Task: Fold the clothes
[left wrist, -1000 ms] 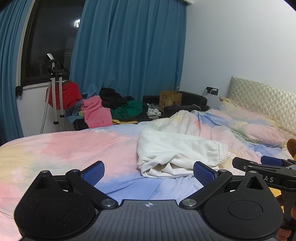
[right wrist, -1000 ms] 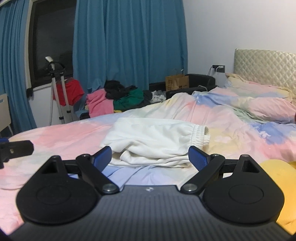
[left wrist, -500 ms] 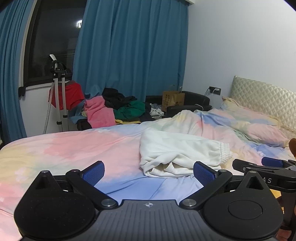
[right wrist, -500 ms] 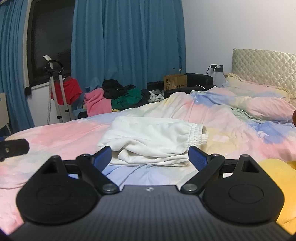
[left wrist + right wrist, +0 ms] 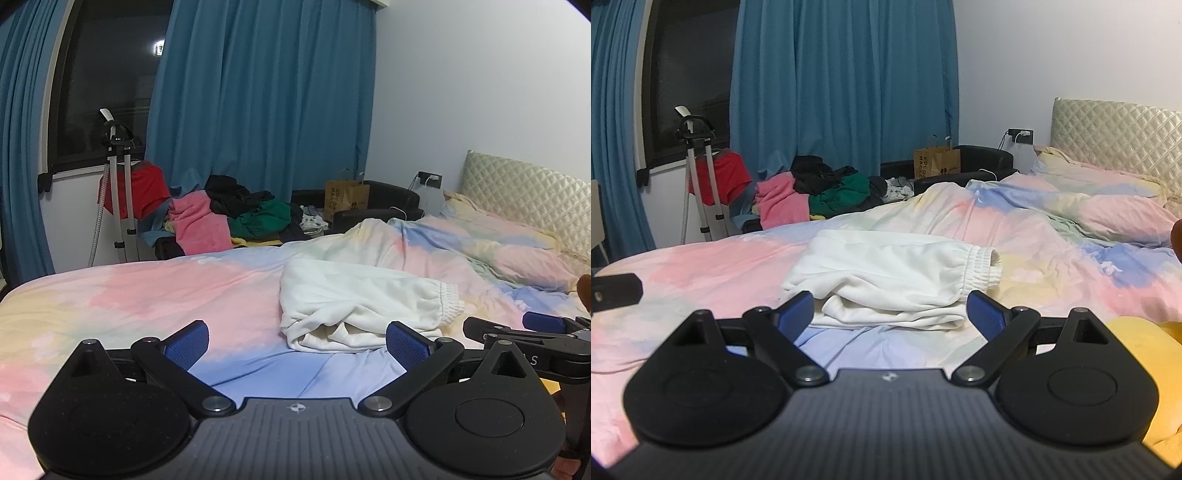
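One folded white fleece garment with an elastic cuff [image 5: 364, 308] [image 5: 894, 282] lies on the one bed with a pastel pink, blue and yellow tie-dye cover [image 5: 147, 299] [image 5: 1052, 258], ahead of both tools and touched by neither. The left gripper [image 5: 297, 341] and the right gripper [image 5: 891, 314], two in all, each hold their two blue-padded fingers spread wide with nothing between them. Behind the bed sit one heap of pink, green and black clothes [image 5: 236, 218] [image 5: 816, 195], one brown paper bag [image 5: 346, 197] [image 5: 936, 160] and one silver tripod stand [image 5: 118, 192] [image 5: 701, 177].
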{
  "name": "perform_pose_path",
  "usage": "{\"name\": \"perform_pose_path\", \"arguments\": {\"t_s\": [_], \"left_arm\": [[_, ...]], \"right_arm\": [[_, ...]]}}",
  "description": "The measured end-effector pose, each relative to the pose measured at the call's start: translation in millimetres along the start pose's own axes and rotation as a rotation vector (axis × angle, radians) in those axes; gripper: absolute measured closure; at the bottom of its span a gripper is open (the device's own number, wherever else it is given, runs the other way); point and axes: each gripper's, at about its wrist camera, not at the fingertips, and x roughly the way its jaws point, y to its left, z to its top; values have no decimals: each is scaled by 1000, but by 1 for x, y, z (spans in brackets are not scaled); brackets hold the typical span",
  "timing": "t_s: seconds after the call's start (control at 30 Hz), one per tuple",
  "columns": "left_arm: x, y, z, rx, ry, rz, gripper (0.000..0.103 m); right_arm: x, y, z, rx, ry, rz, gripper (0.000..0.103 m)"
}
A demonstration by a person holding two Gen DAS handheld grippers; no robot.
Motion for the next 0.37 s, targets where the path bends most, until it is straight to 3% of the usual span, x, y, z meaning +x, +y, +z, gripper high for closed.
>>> {"name": "perform_pose_path", "arguments": {"t_s": [0.37], "left_arm": [[0,-6,-3,15,4,-17,0]], "right_arm": [[-1,-2,-1,7,8,-1,12]]}}
